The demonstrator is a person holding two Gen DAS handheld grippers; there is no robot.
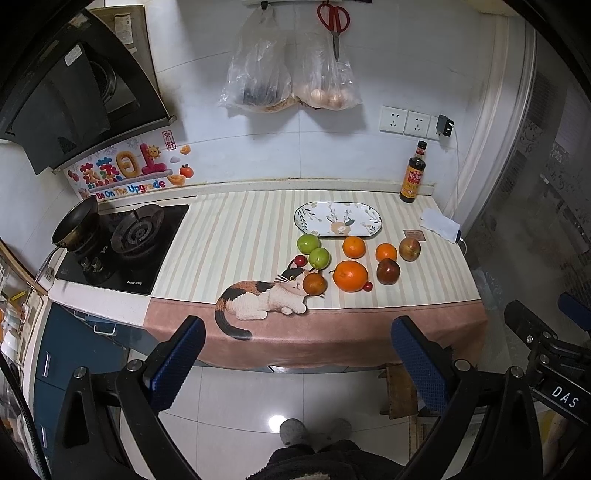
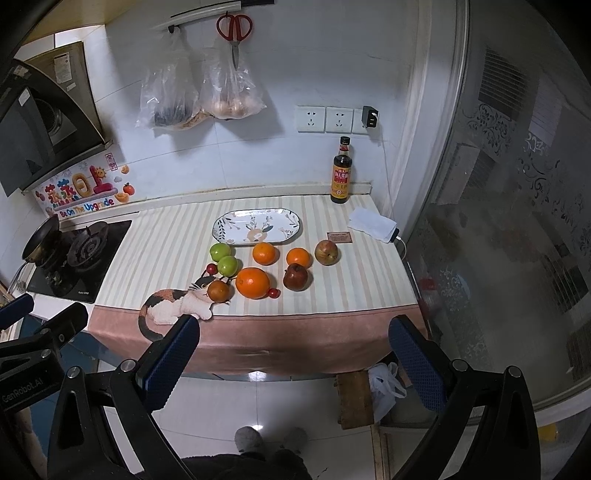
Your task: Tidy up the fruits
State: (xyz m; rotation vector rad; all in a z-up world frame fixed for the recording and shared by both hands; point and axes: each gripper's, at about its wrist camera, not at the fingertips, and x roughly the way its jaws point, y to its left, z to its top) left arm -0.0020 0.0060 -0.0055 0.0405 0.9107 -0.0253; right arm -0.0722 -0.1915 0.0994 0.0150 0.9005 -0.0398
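Note:
Fruit lies loose on a striped counter mat (image 1: 236, 236) (image 2: 166, 243) in front of an empty oval patterned plate (image 1: 338, 219) (image 2: 257, 225). There are two green apples (image 1: 313, 250) (image 2: 224, 259), a big orange (image 1: 350, 276) (image 2: 252, 283), two smaller oranges (image 1: 354, 247) (image 2: 264, 254), a dark red fruit (image 1: 388, 271) (image 2: 296, 277), a reddish-green apple (image 1: 409, 249) (image 2: 326, 252), a brown round fruit (image 1: 314, 283) (image 2: 218, 291) and small red cherries (image 1: 300, 260) (image 2: 273, 293). My left gripper (image 1: 297, 325) and right gripper (image 2: 293, 326) hover open, well back from the counter's front edge, holding nothing.
A gas hob (image 1: 127, 240) with a pan (image 1: 75, 223) sits left of the mat. A sauce bottle (image 1: 414, 173) and a white cloth (image 1: 439, 220) stand at the back right. Bags (image 1: 288, 74) and red scissors (image 1: 333, 18) hang on the wall. A glass door (image 2: 517, 221) bounds the right. A person's slippered feet (image 1: 314, 432) stand below.

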